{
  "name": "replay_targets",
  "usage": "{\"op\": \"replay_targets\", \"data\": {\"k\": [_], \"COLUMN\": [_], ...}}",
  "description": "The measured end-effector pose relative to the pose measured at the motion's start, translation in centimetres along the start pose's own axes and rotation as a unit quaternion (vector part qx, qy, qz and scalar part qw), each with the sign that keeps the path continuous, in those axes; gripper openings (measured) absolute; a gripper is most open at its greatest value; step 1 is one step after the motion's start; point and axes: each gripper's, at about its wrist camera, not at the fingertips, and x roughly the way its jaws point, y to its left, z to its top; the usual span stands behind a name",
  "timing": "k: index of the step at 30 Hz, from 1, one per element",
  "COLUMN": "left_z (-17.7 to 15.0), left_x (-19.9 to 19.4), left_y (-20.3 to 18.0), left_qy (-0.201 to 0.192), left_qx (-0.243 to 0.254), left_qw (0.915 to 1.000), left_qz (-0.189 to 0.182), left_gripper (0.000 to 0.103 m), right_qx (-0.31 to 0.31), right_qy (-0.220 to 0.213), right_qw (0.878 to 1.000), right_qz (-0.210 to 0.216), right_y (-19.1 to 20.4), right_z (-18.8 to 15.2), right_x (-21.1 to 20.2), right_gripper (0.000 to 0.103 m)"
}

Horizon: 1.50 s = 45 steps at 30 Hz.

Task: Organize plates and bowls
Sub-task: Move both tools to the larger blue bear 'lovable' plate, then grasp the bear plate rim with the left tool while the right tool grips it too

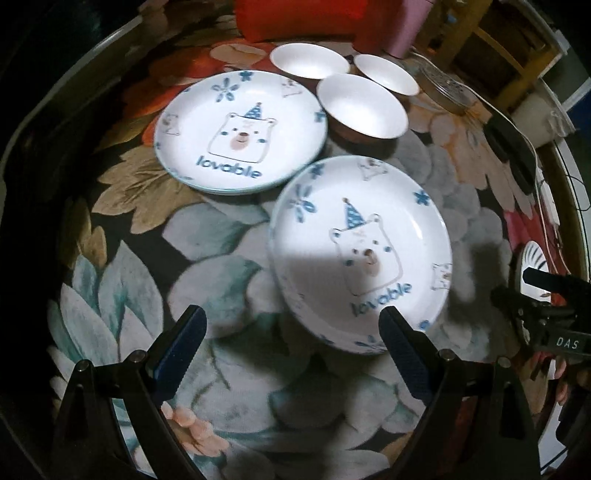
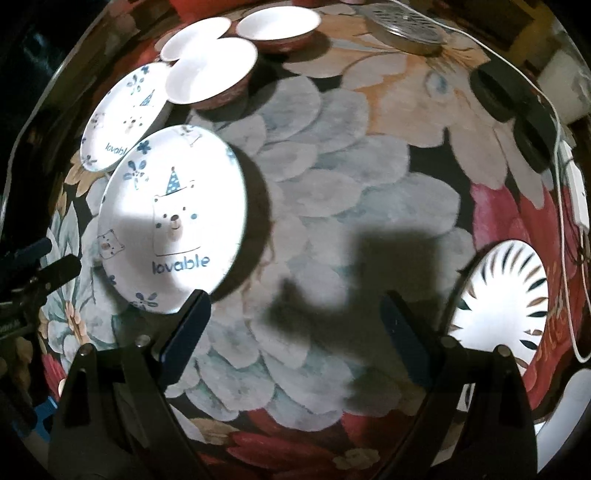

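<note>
Two white bear plates printed "lovable" lie on the floral tablecloth: a near bear plate (image 1: pixel 360 251) (image 2: pixel 173 218) and a far bear plate (image 1: pixel 240 131) (image 2: pixel 120 118) that seems to rest on another plate. Behind them stand three white-lined brown bowls: left bowl (image 1: pixel 308 61), middle bowl (image 1: pixel 362 105) (image 2: pixel 210 72), right bowl (image 1: pixel 386 74) (image 2: pixel 279 24). A white plate with dark leaf strokes (image 2: pixel 498 299) (image 1: pixel 532 267) lies at the right. My left gripper (image 1: pixel 293 354) is open, its right finger over the near plate's front rim. My right gripper (image 2: pixel 295 328) is open over bare cloth.
A round metal lid (image 2: pixel 404 26) (image 1: pixel 443 88) sits at the back right. A white cable (image 2: pixel 565 206), a white power strip (image 2: pixel 576 192) and black round objects (image 2: pixel 495 94) line the right edge. Red items (image 1: pixel 295 18) and a wooden chair (image 1: pixel 498 44) stand beyond the table.
</note>
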Motion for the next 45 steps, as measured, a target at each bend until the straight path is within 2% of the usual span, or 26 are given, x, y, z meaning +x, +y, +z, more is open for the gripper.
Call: {"op": "replay_targets", "data": {"k": [7, 18, 31, 34, 37, 39, 41, 44, 45], "left_z": [0.6, 1.6, 1.8, 1.9, 2.1, 2.4, 2.7, 3.1, 3.2], "left_x": [1.5, 3.7, 6.2, 6.5, 6.8, 7.1, 7.7, 8.1, 8.2], "left_y": [2.5, 3.9, 4.1, 4.3, 4.2, 4.0, 3.7, 3.1, 2.7], "left_qy": [-0.004, 0.0, 0.004, 0.004, 0.001, 0.004, 0.01, 0.01, 0.01], "left_qx": [-0.018, -0.039, -0.048, -0.049, -0.043, -0.036, -0.029, -0.014, -0.006], "left_qw": [0.9998, 0.9991, 0.9981, 0.9976, 0.9975, 0.9976, 0.9979, 0.9979, 0.9979], "left_qz": [-0.001, -0.013, -0.038, -0.049, -0.055, -0.058, -0.057, -0.063, -0.064], "left_gripper": [0.095, 0.095, 0.094, 0.083, 0.071, 0.052, 0.044, 0.037, 0.033], "right_qx": [-0.026, -0.072, -0.067, -0.051, -0.022, -0.007, 0.001, -0.012, -0.018], "right_qy": [0.01, 0.013, 0.007, -0.012, -0.023, -0.018, -0.013, 0.007, 0.011], "right_qw": [1.0, 0.997, 0.998, 0.998, 0.998, 0.998, 0.997, 0.996, 0.996], "right_qz": [0.005, 0.007, 0.015, 0.026, 0.048, 0.062, 0.077, 0.089, 0.09], "right_y": [2.6, 6.3, 5.8, 4.6, 2.8, 1.7, 0.9, 0.8, 0.7], "right_z": [1.3, 2.8, 3.9, 4.4, 5.5, 6.1, 6.5, 7.2, 6.5], "right_x": [1.1, 3.4, 5.7, 5.8, 6.0, 6.5, 7.2, 8.4, 8.3], "right_gripper": [0.094, 0.094, 0.092, 0.092, 0.082, 0.069, 0.06, 0.034, 0.031]}}
